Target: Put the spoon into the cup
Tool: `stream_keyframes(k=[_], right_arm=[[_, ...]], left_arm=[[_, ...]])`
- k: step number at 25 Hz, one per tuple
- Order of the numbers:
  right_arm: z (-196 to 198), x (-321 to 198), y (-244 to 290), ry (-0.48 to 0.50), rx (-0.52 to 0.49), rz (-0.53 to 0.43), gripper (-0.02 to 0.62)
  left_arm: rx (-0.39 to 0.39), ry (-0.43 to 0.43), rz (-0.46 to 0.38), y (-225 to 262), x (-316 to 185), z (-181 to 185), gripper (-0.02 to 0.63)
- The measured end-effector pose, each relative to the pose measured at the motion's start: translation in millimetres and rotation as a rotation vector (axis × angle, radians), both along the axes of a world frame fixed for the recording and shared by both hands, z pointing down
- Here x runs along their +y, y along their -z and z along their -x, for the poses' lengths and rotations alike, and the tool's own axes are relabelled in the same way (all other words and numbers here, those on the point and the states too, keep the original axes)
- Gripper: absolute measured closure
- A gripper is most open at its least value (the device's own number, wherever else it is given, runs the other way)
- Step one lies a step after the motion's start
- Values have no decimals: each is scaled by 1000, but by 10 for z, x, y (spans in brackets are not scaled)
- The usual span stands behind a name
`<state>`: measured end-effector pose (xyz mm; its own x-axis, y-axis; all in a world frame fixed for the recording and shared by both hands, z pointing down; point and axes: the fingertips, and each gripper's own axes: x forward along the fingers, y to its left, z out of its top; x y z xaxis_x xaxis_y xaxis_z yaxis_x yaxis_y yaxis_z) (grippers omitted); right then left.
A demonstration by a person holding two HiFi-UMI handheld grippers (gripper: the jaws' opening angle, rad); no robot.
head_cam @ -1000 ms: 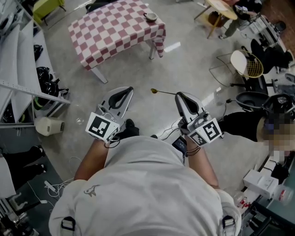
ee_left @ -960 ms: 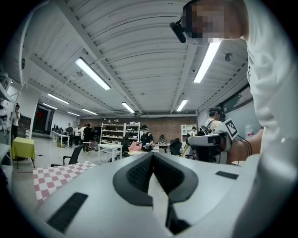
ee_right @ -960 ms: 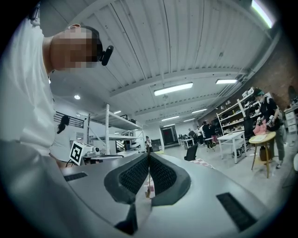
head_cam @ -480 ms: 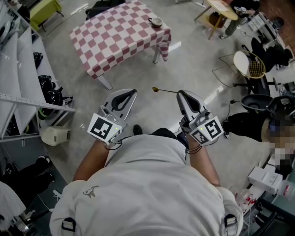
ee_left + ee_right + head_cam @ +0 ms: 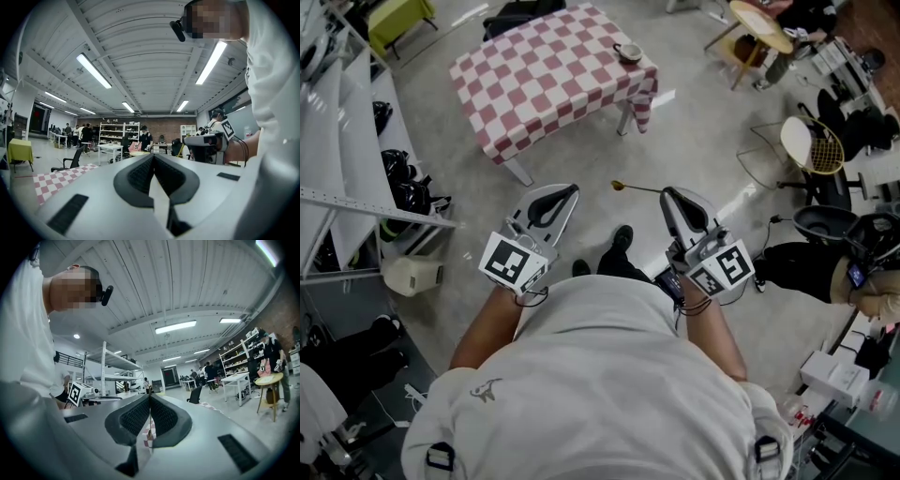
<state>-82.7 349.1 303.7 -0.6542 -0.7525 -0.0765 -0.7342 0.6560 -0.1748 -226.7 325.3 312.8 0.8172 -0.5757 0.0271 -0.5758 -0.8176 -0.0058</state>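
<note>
- Bright, even light from ceiling lamps (image 5: 93, 70); shadows faint and soft.
- White glare streaks on the floor (image 5: 661, 97).
- Gripper views bend strongly at the edges, with black corners; nearest foreground is soft.

The bench (image 5: 517, 171), draped in a red-and-white checkered cloth (image 5: 546, 77), stands on the grey floor (image 5: 694, 141). A cup (image 5: 627, 52) sits near its far right corner.

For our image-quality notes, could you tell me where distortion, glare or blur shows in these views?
Head view: sharp, floor glare beside the table, spoon clear. Left gripper view: fisheye-bent, ceiling lights blown out. Right gripper view: fisheye, corners black.
</note>
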Motion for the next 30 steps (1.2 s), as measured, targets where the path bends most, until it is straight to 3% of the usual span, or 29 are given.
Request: stream_keyframes(k=[7, 14, 30], right_arm=[[-28, -290, -23, 32, -4, 6, 561], [-294, -705, -67, 32, -13, 15, 561], [-1444, -1792, -118, 50, -38, 24, 561]], left_arm=[[-9, 27, 23, -83, -311, -23, 592], [-34, 45, 31, -147, -739, -231, 592], [-65, 58, 37, -148, -1775, -1347, 592]])
